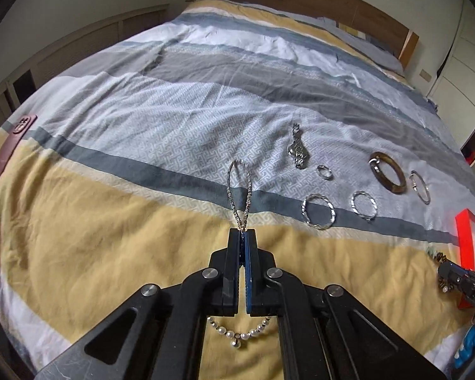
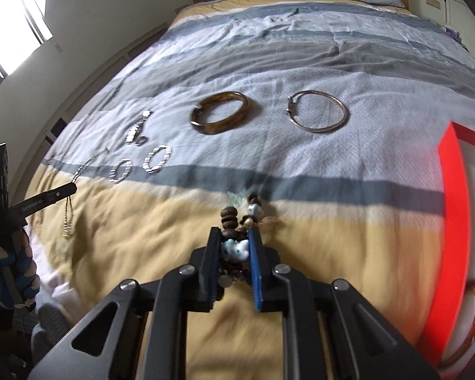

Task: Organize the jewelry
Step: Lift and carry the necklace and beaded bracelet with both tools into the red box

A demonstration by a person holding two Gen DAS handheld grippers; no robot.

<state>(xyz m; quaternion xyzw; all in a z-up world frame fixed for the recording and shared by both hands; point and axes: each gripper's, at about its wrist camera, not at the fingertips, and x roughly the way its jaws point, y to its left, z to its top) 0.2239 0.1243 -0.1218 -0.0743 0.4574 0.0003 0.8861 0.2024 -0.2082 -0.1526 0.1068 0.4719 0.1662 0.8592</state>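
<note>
Both grippers, left gripper (image 1: 243, 230) and right gripper (image 2: 235, 236), tilt downward, clamping necklaces.

Watch (image 1: 297, 152) behind rings (image 1: 318, 211), bangles (image 1: 388, 172) right

We see soft daylight from a glaring window (image 2: 12, 28) at the right view's upper left. Fisheye edges bend and darken; that view's foreground smears.

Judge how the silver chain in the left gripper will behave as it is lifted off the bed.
The silver chain is probably floppy: it trails in a limp loop from the shut left gripper. Its fine links look light. It will likely swing and drag on the bedspread.
</note>
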